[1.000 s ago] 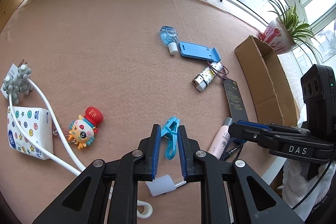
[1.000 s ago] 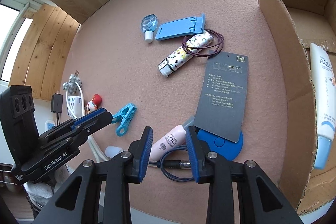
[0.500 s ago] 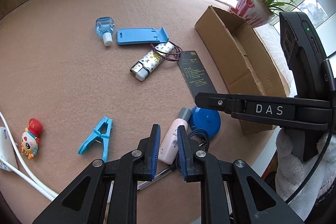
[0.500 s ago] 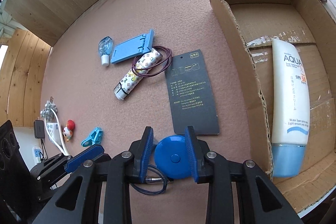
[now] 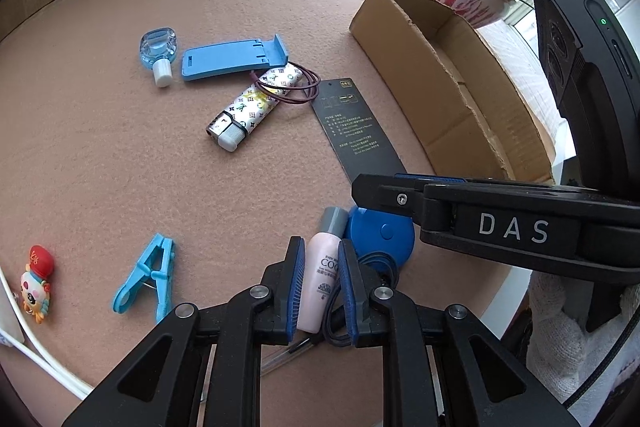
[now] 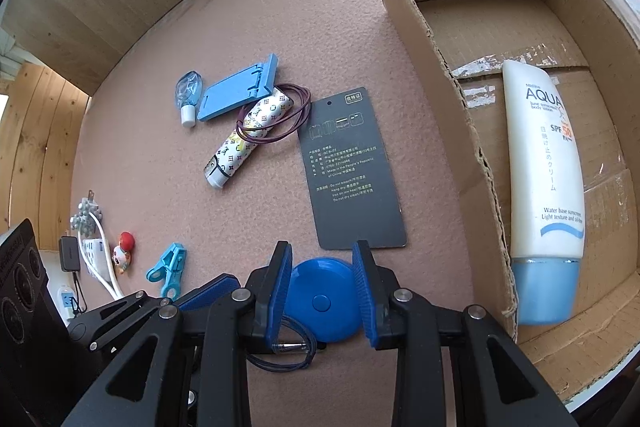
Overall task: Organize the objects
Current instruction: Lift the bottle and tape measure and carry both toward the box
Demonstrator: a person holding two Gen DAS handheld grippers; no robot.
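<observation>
1. Fingers: left gripper [image 5: 322, 291] is nearly closed, with the pink tube [image 5: 320, 279] showing in the narrow gap. Right gripper [image 6: 322, 291] is part open, pads either side of the blue disc [image 6: 320, 279]. Neither gap has changed since the jaws were empty, so probably both are hovering; contact is hard to tell from this angle.
2. Change: left has moved from over the clip [image 5: 146, 277] to the tube, right from the tube to the disc. Each hand now has its own target, so two pickups look ready.
3. Location: loose items lie on the mat [image 5: 100, 147]; the box [image 6: 404, 27] is on the right with the sunscreen [image 6: 540, 167] already inside.
4. Count, one each: tube, disc, clip, card [image 6: 348, 171], lighter [image 5: 256, 105], stand [image 5: 232, 59], bottle [image 5: 160, 49], toy [image 5: 36, 283], cable [image 6: 280, 351], box, sunscreen.
</observation>
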